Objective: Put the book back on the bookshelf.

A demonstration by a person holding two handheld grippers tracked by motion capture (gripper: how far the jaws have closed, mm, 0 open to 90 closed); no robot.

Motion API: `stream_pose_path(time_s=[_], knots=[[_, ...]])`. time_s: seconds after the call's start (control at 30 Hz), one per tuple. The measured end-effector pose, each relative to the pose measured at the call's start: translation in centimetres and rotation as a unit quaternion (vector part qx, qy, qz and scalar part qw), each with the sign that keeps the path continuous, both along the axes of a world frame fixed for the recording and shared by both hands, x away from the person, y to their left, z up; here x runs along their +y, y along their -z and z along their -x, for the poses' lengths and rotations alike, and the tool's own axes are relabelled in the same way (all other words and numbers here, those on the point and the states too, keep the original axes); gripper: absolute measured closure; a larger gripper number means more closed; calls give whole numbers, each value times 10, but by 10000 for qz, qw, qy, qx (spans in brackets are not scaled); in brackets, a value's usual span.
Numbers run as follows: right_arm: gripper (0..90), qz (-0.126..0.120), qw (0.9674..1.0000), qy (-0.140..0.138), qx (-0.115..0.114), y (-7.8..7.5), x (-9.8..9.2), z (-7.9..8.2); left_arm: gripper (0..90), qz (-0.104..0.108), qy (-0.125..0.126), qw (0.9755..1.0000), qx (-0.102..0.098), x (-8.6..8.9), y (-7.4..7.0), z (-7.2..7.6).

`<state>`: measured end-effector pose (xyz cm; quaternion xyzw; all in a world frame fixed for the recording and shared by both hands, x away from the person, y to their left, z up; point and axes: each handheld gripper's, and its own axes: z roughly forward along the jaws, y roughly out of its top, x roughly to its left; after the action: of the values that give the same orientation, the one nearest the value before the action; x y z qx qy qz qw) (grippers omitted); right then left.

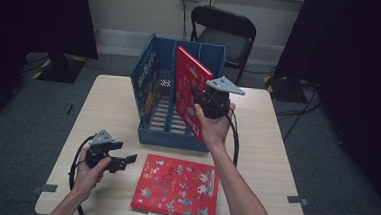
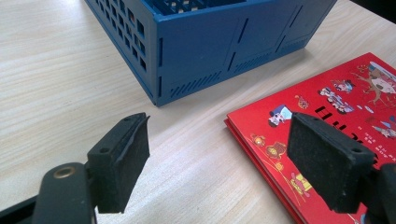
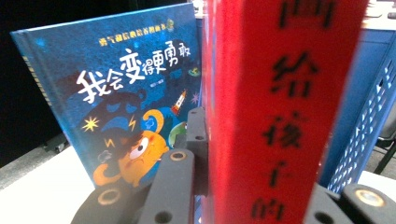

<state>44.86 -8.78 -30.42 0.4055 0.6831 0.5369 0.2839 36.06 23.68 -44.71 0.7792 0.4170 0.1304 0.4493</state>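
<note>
My right gripper (image 1: pixel 206 106) is shut on a red picture book (image 1: pixel 187 87), holding it upright and tilted over the right half of the blue slotted crate (image 1: pixel 167 133). In the right gripper view the red book's spine (image 3: pixel 280 112) stands between the jaws of the right gripper (image 3: pixel 261 186), and a blue picture book (image 3: pixel 116 84) stands upright to its left. That blue book (image 1: pixel 150 80) leans on the crate's left wall. A second red book (image 1: pixel 176 187) lies flat near the table's front edge. My left gripper (image 1: pixel 125 161) hovers open left of it, nothing between its pads (image 2: pixel 121 163).
The crate (image 2: pixel 210 46) sits mid-table, its front corner close ahead of the left gripper, with the flat red book (image 2: pixel 336 107) to the right. A black folding chair (image 1: pixel 225 32) stands behind the wooden table (image 1: pixel 267 137). Dark curtains flank both sides.
</note>
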Motion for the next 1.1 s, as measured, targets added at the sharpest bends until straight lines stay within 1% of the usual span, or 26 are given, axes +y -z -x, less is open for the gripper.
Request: stream_pose_path(time_s=[0.07, 0.27, 0.43, 0.57, 0.63, 0.7, 0.77, 0.87, 1.0, 1.1], knots=[[805, 22, 10000, 44, 13, 2, 2, -3, 210, 3, 5, 10000, -4, 0, 0, 0], [805, -45, 9998, 164, 87, 1, 9, -11, 211, 8, -9, 10000, 0, 0, 0, 0], [805, -21, 9997, 242, 72, -1, 19, -17, 211, 14, -3, 10000, -12, 0, 0, 0], [805, -14, 9991, 414, 84, 0, 27, -24, 211, -9, 30, 10000, -13, 0, 0, 0], [805, -105, 9987, 483, 154, 2, 29, -28, 211, -11, 38, 10000, -11, 0, 0, 0], [805, -108, 9982, 559, 183, 3, 33, -32, 215, -9, 33, 10000, 4, 0, 1, 1], [805, -44, 9979, 629, 164, 4, 37, -33, 215, -20, 43, 10000, -1, -1, 2, 1], [805, -68, 9974, 707, 109, 5, 41, -36, 215, 1, 33, 10000, -13, -1, 1, 1], [805, -118, 9964, 820, 157, 7, 45, -42, 215, 1, 45, 10000, -25, 0, 1, 1], [805, -77, 9959, 895, 117, 10, 49, -45, 215, -3, 38, 10000, -12, 0, 1, 1]])
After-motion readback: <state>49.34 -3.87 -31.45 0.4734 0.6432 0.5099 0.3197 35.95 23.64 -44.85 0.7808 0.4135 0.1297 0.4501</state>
